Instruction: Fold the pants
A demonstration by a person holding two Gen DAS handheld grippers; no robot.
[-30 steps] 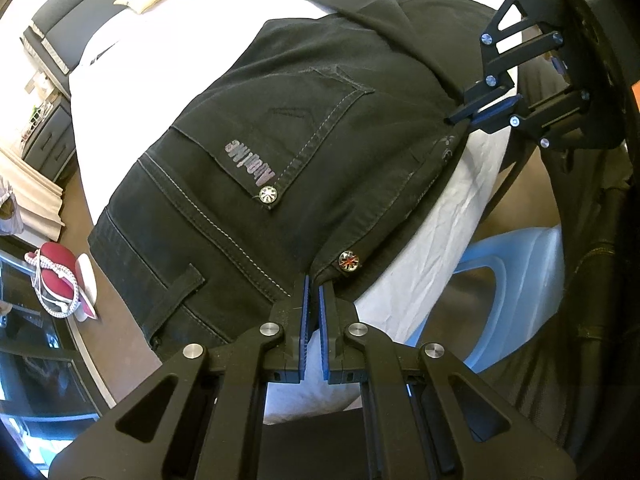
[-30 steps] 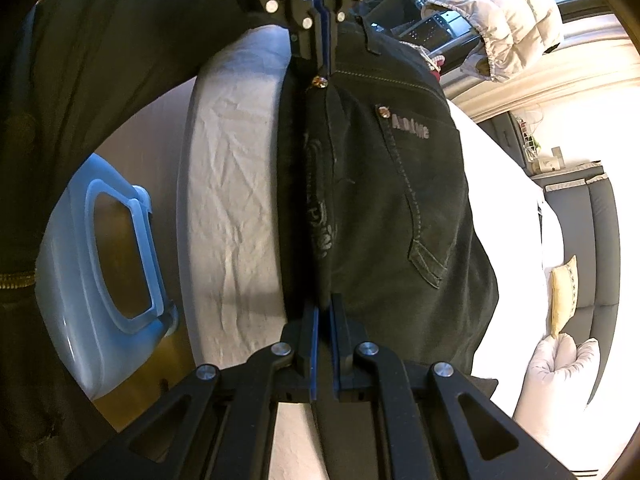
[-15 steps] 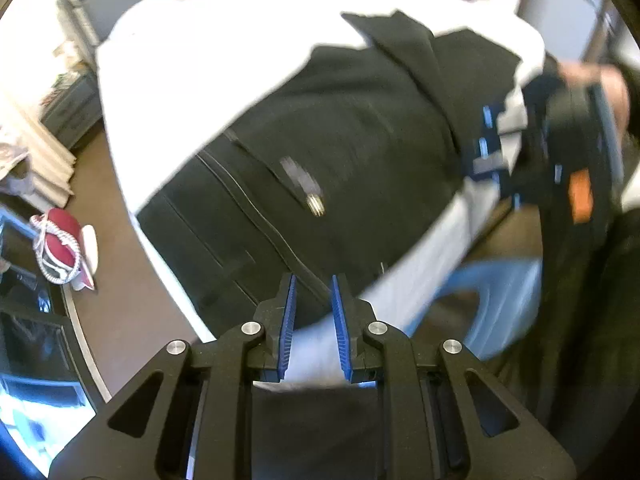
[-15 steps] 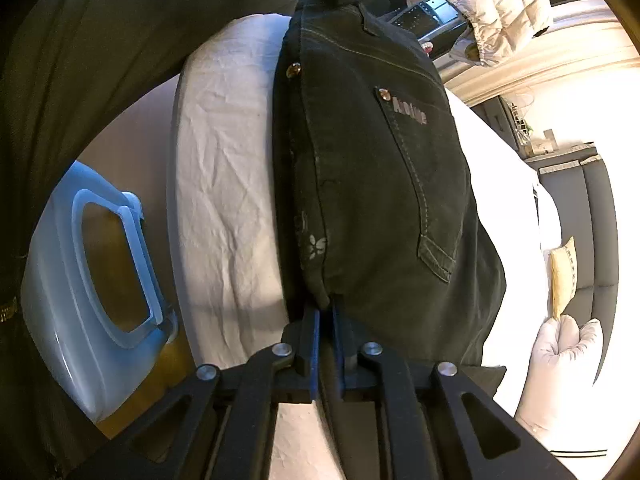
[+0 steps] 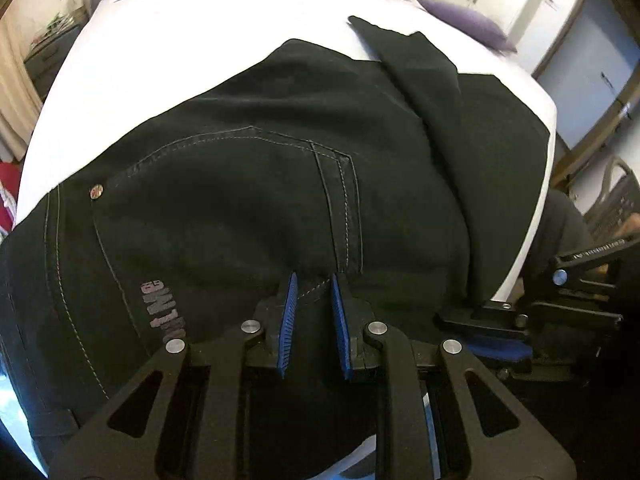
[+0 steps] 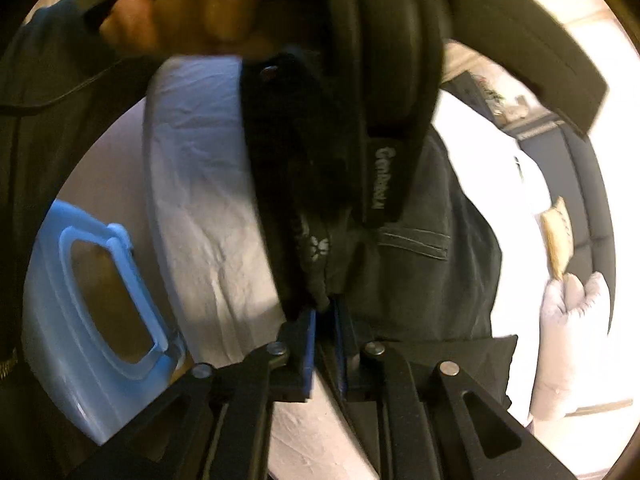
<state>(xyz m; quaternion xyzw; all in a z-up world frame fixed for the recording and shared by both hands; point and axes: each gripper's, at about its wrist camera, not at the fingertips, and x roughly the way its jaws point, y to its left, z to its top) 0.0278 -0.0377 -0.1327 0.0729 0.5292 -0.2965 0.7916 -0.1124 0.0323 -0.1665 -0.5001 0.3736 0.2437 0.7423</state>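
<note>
Black pants [image 5: 248, 184] lie folded lengthwise on the white bed [image 5: 192, 28], back pocket up. My left gripper [image 5: 313, 282] hovers over the seat near the pocket stitching, blue pads a little apart with nothing between them. My right gripper [image 6: 324, 312] stays at the folded edge of the pants [image 6: 420, 272] by the bed's side. Its jaws are opening and the fabric's fold sits loosely at the tips. In the left wrist view the right gripper [image 5: 494, 346] shows low on the right. A hand [image 6: 180, 12] carries the left gripper's blurred body across the top of the right wrist view.
A pale blue plastic stool [image 6: 84, 320] stands on the floor beside the bed. A white pillow [image 6: 572, 320] and a purple cushion [image 5: 468, 20] lie at the far end. A dark wicker basket [image 5: 616, 196] sits off the bed's right side.
The left gripper let go of the waistband corner, opened, and swept across above the seat of the pants. The right gripper stayed put and its pads parted slightly.
</note>
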